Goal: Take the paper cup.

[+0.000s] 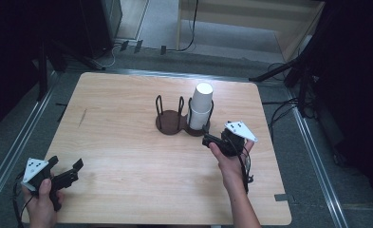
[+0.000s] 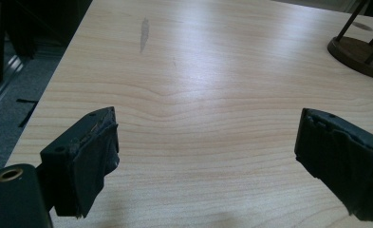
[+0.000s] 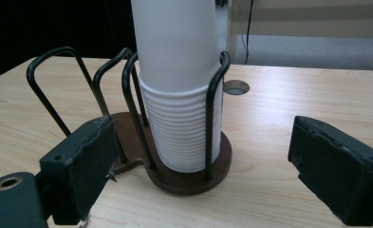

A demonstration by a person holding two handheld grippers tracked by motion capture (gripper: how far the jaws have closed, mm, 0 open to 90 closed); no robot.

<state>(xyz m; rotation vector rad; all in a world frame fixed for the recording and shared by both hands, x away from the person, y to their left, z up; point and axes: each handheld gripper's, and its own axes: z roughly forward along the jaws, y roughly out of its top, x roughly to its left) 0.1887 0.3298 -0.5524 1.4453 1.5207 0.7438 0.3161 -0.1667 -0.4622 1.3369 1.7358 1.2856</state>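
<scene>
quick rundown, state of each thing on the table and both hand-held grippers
stack of white cups: upside down, nested, standing upright in the holder's right section
cup holder: upright on the table, left section empty
left hand-held gripper: open, holding nothing, at the table's near left corner
right hand-held gripper: open, holding nothing, aimed at the cup stack, apart from it
</scene>
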